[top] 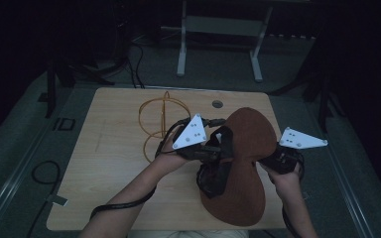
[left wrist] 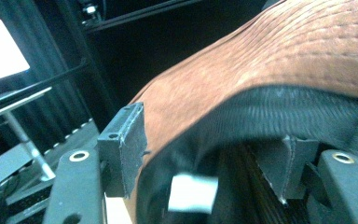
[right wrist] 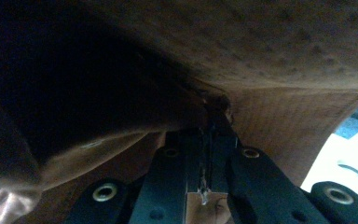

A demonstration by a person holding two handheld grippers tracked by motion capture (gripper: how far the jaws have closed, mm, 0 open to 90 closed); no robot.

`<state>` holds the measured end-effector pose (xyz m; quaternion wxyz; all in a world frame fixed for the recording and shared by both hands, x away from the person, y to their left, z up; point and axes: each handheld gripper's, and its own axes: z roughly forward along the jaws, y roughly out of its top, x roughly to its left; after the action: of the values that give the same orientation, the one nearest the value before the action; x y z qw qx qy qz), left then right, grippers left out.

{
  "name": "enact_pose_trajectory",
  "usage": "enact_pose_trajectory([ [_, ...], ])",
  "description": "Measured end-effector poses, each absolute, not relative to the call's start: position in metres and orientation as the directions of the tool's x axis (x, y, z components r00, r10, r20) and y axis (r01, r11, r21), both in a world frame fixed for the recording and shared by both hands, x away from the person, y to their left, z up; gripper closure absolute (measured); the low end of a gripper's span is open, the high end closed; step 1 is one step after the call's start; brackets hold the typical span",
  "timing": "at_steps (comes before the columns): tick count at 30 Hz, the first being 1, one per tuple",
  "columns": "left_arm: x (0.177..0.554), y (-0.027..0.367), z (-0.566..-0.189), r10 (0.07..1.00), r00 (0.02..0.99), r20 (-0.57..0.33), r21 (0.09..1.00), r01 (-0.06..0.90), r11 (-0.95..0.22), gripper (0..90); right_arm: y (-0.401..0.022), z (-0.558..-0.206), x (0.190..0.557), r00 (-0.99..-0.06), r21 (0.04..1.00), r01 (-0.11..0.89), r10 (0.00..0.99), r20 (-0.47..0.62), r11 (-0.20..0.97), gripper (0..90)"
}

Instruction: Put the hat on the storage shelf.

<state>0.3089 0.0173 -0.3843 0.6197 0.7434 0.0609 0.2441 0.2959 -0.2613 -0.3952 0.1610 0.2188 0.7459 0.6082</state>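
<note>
A brown suede hat (top: pixel 250 134) with a black lining is held above the wooden table (top: pixel 109 168), its wide brim bent into a saddle shape. My left gripper (top: pixel 222 148) reaches into the dark crown from the left. In the left gripper view its jaws (left wrist: pixel 205 151) stand open around the black inner band, and the pads (left wrist: pixel 129 140) do not press on it. A white label (left wrist: pixel 191 192) shows inside the hat (left wrist: pixel 284 56). My right gripper (top: pixel 272 159) is at the brim's right edge. In the right gripper view it (right wrist: pixel 208 123) is shut on the thin brim of the hat (right wrist: pixel 279 51).
A gold wire stand (top: pixel 161 121) stands on the table left of the hat, just behind my left hand. A small round hole (top: pixel 217 104) sits near the table's far edge. A white metal frame (top: pixel 218 29) stands on the floor beyond.
</note>
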Motion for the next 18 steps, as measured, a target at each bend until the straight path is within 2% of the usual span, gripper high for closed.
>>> enact_pose_trajectory([
  [11, 0.304, 0.054, -0.383, 0.464, 0.845, 0.265, 0.951, -0.149, -0.272, 37.1, -0.283, -0.381, 0.304, -0.798, 0.987, 0.123, 0.602, 0.039, 0.100, 87.2],
  [18, 0.292, 0.089, -0.390, 0.506, 0.833, 0.226, 0.960, -0.102, -0.260, 29.2, -0.290, -0.371, 0.319, -0.773, 0.990, 0.125, 0.632, 0.058, 0.062, 87.1],
])
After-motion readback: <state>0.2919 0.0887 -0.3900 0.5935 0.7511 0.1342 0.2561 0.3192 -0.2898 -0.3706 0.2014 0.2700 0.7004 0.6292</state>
